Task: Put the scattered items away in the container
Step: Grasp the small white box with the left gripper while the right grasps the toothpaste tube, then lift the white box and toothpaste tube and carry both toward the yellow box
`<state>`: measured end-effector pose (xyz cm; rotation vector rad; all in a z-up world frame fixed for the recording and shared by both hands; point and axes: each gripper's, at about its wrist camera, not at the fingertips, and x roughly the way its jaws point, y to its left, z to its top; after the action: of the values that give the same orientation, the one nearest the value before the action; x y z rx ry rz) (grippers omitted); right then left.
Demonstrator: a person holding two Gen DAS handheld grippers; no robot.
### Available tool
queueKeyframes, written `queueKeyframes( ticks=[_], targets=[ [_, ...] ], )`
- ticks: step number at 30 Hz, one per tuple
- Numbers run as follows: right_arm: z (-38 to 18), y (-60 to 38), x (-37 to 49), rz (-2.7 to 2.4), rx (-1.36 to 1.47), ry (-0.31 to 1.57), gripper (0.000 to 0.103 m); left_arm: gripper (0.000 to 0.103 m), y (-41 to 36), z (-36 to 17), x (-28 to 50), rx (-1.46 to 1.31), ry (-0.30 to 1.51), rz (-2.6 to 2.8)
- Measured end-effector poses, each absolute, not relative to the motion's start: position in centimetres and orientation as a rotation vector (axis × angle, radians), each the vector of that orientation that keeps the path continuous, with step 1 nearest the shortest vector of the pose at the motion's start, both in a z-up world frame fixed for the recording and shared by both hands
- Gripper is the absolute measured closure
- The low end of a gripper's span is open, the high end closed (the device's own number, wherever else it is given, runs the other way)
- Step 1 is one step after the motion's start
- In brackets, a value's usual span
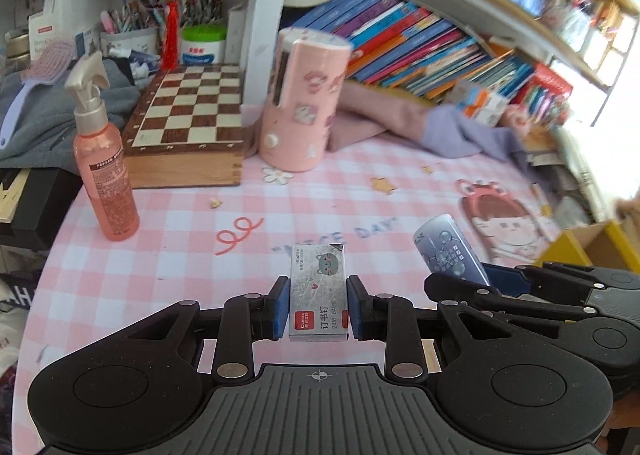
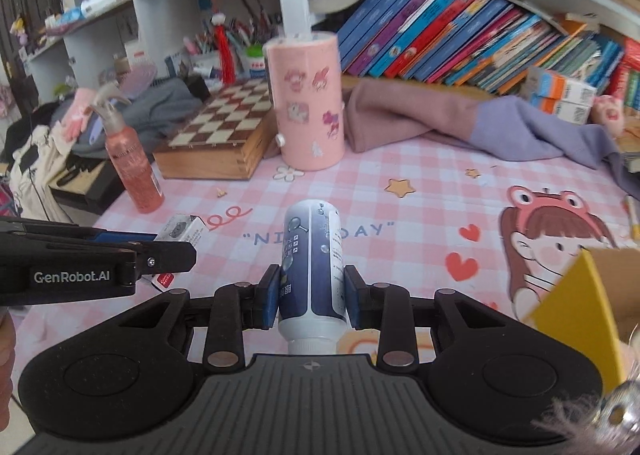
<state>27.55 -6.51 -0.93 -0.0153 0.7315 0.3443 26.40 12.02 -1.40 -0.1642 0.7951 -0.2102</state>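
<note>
Staple box [image 1: 318, 293] gripped between the blue pads [image 1: 283, 309] of the left tool [image 1: 318, 309], jaws narrowed onto its two long sides, box pointing toward 12 o'clock and raised above the pink checked worktop [image 1: 160, 255]. In the right wrist view, the same box [image 2: 180, 231] seen at 9 o'clock, poking out past the left tool [image 2: 160, 251].

Blue-and-white bottle [image 2: 314, 267] clamped by the right tool [image 2: 312, 295], jaws closed against its sides, white cap toward the camera and base aimed at 12 o'clock. Same bottle [image 1: 450, 251] visible from the left wrist at 3 o'clock, held tilted in the right tool [image 1: 480, 279].

Yellow cardboard box [image 2: 576, 303], the container, at 3 o'clock in the right wrist view, only a corner and flap showing; also glimpsed at the right edge from the left wrist [image 1: 576, 251].

Farther out, at 12 o'clock, stood a pink cylindrical holder [image 1: 302, 99] with cartoon stickers, upright on the worktop. Just beside it at 11 o'clock, a wooden chessboard case [image 1: 188, 123]. At 10 o'clock, a pink spray bottle [image 1: 104, 151], upright near the worktop's edge. At 1 o'clock, a crumpled mauve and lilac garment [image 2: 460, 123], lying below a row of leaning books [image 2: 460, 35] on the shelf.
</note>
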Motion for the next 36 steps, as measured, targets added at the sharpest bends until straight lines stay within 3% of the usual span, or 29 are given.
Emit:
queueKeyframes(
  ticks=[13, 36],
  targets=[
    [1.8, -6.8, 18.6, 0.314, 0.039, 0.670, 0.073, 0.075, 11.5, 2.0, 18.3, -0.156, 0.715, -0.314],
    [2.9, -9.4, 3.9, 0.164, 0.082, 0.641, 0.073, 0.075, 9.0, 2.2, 7.6, -0.178, 0.720, -0.519]
  ],
)
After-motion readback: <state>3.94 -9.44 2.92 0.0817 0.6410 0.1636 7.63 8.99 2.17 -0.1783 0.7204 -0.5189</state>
